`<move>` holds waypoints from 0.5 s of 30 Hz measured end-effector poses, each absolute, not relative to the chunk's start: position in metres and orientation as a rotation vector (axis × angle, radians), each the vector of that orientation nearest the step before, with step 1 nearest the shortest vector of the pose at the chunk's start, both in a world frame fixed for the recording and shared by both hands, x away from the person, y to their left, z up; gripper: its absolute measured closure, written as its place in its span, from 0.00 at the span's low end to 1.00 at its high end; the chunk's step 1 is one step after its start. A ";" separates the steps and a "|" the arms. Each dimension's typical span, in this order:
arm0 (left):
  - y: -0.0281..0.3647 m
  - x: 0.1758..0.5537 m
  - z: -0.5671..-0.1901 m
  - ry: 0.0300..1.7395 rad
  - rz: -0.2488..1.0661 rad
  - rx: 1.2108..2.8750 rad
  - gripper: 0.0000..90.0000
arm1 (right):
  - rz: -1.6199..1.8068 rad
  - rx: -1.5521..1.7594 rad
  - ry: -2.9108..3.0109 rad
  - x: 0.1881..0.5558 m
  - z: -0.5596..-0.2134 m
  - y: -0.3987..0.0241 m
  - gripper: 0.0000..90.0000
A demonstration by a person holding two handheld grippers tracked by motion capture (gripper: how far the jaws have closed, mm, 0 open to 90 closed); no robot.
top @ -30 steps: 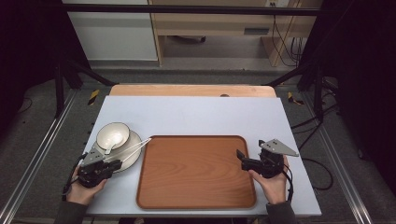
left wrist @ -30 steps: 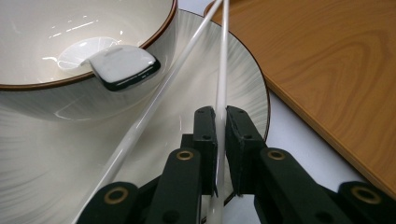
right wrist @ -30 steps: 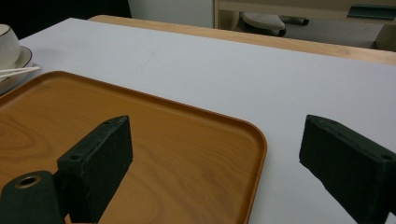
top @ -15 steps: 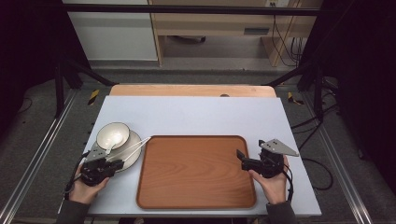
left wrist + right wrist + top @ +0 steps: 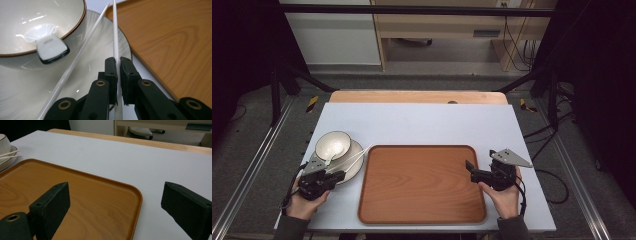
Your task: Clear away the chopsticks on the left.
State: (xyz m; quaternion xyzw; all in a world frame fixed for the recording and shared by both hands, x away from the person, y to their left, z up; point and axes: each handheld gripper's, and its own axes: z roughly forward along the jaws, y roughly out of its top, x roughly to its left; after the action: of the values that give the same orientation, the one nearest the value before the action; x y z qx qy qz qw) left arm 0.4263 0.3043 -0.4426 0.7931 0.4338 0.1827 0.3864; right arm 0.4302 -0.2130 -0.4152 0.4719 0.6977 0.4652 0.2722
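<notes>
White chopstick (image 5: 115, 37), lying on the plate (image 5: 105, 50) beside the bowl (image 5: 37, 32), was now clenched in the left gripper (image 5: 118, 62), ready to lift; a second earlier the grip looked the same. The right gripper (image 5: 113, 202) hung released over the tray (image 5: 422, 185).

The bowl (image 5: 37, 30) and tray (image 5: 175, 45) run off the left gripper view's edges — chopstick tips too.

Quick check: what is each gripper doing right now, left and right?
Left gripper: shut on one white chopstick lying over the plate.
Right gripper: open, holding nothing, at the tray edge.
</notes>
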 end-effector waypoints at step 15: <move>0.261 0.407 -0.424 1.152 0.513 1.879 0.94 | 1.252 1.300 1.847 0.430 -0.413 -0.219 0.06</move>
State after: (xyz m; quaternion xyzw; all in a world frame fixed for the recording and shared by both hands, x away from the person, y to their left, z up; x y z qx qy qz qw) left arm 0.4073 0.2605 -0.4245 0.7515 0.4606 0.2053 0.4254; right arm 0.4298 -0.2193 -0.4131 0.4839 0.6875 0.4659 0.2759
